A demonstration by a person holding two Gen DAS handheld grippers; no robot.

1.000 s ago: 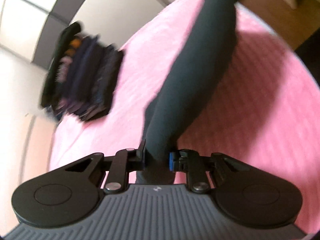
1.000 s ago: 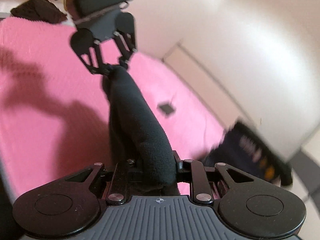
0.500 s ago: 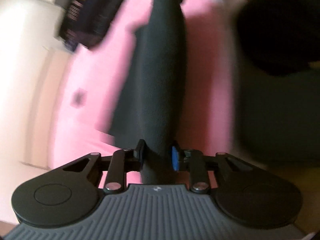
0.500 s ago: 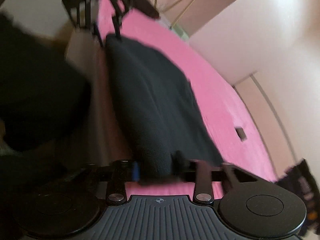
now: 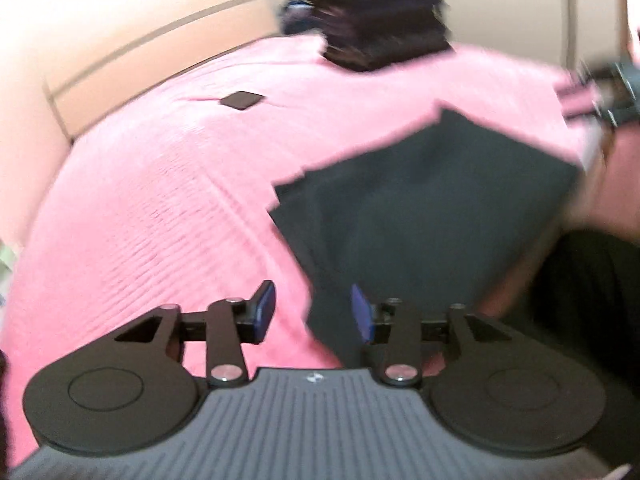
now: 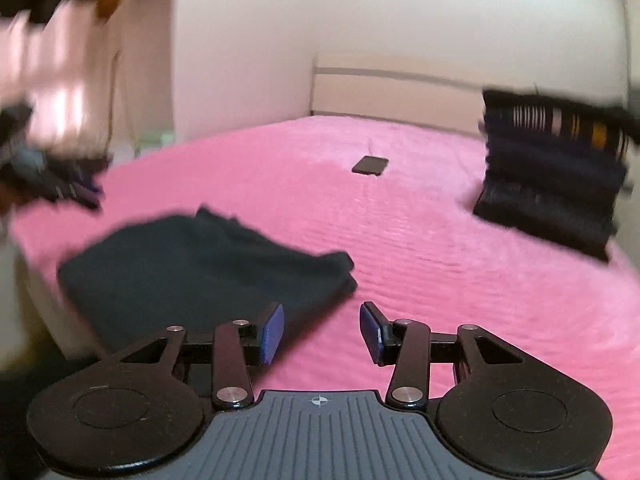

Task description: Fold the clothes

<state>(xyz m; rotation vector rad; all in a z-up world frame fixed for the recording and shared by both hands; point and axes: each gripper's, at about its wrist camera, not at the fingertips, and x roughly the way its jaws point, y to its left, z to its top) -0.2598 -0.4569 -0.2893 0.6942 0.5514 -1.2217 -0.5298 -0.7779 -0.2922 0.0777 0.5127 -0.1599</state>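
Surface: pink bedspread (image 6: 420, 240) fills my view, pale headboard (image 6: 400, 96) and wall behind.
Garment: dark folded garment (image 6: 208, 264) lies flat near the bed's front edge, just ahead of my grippers; in the right view its long axis runs left to right, thick folded end towards the right.
Left gripper (image 5: 313, 312): fingers spread, holding nothing, garment (image 5: 420, 232) just past the right finger.
Right gripper (image 6: 322, 332): fingers apart, empty.
Stack: dark folded clothes pile (image 6: 552, 184) stands far right, well apart.
Small item: dark flat square (image 6: 370, 165), blurred, unidentifiable.
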